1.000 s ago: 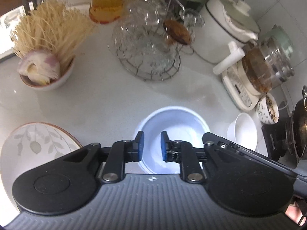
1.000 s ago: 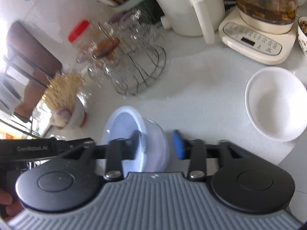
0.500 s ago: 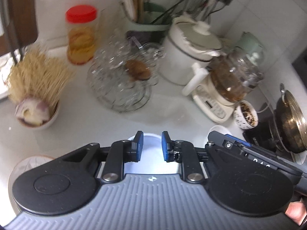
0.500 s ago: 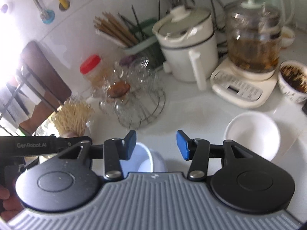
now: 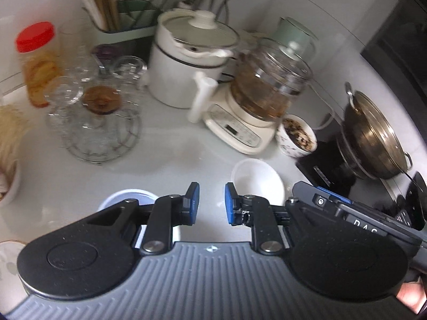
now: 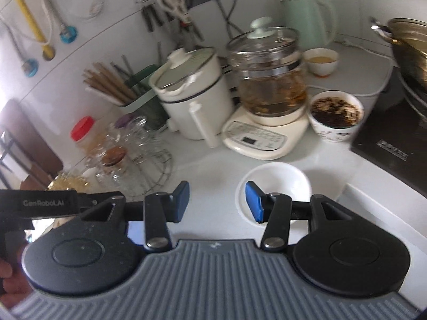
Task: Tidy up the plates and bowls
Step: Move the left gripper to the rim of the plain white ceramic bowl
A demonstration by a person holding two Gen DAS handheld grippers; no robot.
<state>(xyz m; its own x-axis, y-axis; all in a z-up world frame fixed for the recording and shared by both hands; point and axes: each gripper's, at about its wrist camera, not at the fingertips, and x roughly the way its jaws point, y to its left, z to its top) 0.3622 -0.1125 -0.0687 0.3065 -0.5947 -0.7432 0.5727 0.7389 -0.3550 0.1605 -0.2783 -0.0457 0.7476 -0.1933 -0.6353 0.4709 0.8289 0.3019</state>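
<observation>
A pale blue bowl (image 5: 128, 197) sits on the white counter, mostly hidden behind my left gripper's left finger. My left gripper (image 5: 210, 202) hangs above the counter, open by a narrow gap with nothing between its blue pads. A small white bowl (image 5: 256, 184) stands just beyond its right finger. In the right wrist view the same white bowl (image 6: 277, 184) lies past the right fingertip. My right gripper (image 6: 217, 202) is open wider and holds nothing. A leaf-patterned plate (image 5: 8, 253) shows at the lower left edge.
Behind the bowls stand a wire rack of glasses (image 5: 98, 122), a white pot (image 5: 186, 72), a glass kettle on its base (image 5: 267, 88) and a cup of dark bits (image 5: 296, 138). A wok (image 5: 373, 138) sits on a black hob at right. A red-lidded jar (image 5: 37, 61) is at left.
Both grippers have risen and drawn back from the blue bowl, which stays on the counter. Both views have tilted up and swung towards the white bowl. The jaw gaps look unchanged.
</observation>
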